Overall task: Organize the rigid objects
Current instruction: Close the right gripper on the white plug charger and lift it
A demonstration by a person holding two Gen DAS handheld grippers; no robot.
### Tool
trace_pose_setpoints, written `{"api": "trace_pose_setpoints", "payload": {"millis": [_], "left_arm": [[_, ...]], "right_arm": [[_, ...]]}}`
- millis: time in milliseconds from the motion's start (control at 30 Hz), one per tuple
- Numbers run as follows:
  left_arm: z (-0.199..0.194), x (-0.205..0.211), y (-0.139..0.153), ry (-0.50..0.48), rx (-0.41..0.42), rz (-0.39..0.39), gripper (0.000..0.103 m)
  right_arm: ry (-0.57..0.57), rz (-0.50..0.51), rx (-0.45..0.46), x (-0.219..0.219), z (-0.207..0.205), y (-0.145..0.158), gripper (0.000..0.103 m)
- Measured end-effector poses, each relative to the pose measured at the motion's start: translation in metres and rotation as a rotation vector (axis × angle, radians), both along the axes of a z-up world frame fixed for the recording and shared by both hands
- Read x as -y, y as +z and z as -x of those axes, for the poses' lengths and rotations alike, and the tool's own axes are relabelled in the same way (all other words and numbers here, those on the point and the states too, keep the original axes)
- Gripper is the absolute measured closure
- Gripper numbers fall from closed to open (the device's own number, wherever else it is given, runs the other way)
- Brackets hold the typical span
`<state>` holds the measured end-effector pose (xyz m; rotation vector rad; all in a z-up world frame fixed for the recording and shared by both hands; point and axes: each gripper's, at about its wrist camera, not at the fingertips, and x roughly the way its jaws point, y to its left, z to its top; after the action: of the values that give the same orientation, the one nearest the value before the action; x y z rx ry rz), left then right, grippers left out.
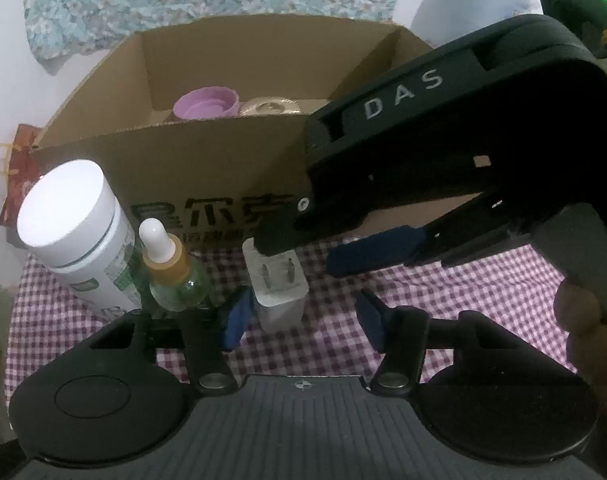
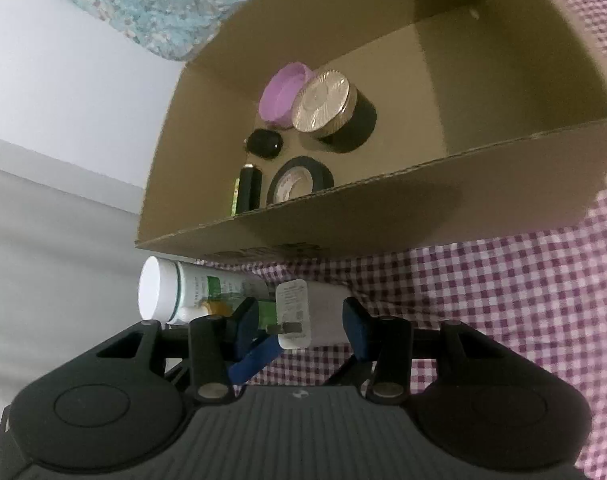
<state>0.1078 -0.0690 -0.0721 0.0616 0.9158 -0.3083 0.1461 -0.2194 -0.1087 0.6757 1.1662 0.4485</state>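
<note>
A white charger plug (image 1: 281,288) stands on the checked cloth, prongs toward my left camera. My left gripper (image 1: 302,320) is open around it: the left pad is close to its side and the right pad stands clear. My right gripper (image 1: 303,252) reaches in from the right, one fingertip over the charger's top. In the right wrist view the charger (image 2: 303,308) sits between the open right gripper (image 2: 299,322), with a gap at the left pad. A blue finger of the left gripper (image 2: 255,356) shows below.
The cardboard box (image 1: 207,168) stands just behind, holding a purple lid (image 2: 283,96), a metal-lidded jar (image 2: 327,100), a tape roll (image 2: 299,184) and small black items. A white bottle (image 1: 75,216) and a dropper bottle (image 1: 171,268) stand left of the charger. A hand (image 1: 583,320) holds the right gripper.
</note>
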Motion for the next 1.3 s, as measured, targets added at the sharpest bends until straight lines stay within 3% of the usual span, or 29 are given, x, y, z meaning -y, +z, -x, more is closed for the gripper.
{"api": "trace_pose_setpoints", "payload": {"millis": [200,400,500,900,1100,1300], "left_arm": [[-0.007,0.000,-0.006,0.024,-0.001,-0.006,0.051],[-0.006,-0.004,-0.011,0.043,-0.008,-0.002,0.072],[-0.003,-0.006,-0.011,0.034,-0.010,0.012,0.072],[0.025,0.025,-0.007,-0.089,-0.006,0.048,0.072],[0.032,0.035,-0.011,-0.119,-0.023,0.035,0.072],[0.017,0.038,-0.010,-0.131,-0.048,0.026,0.070]], "right_arm": [[0.023,0.008,-0.031,-0.012,-0.011,-0.010,0.053],[0.029,0.008,-0.042,-0.017,-0.011,-0.018,0.054],[0.020,0.017,-0.039,-0.012,-0.008,-0.016,0.059],[-0.046,0.042,-0.039,0.027,0.020,-0.007,0.059],[-0.081,0.024,-0.070,0.042,0.027,-0.018,0.059],[-0.087,0.022,-0.068,0.044,0.027,-0.018,0.059]]}}
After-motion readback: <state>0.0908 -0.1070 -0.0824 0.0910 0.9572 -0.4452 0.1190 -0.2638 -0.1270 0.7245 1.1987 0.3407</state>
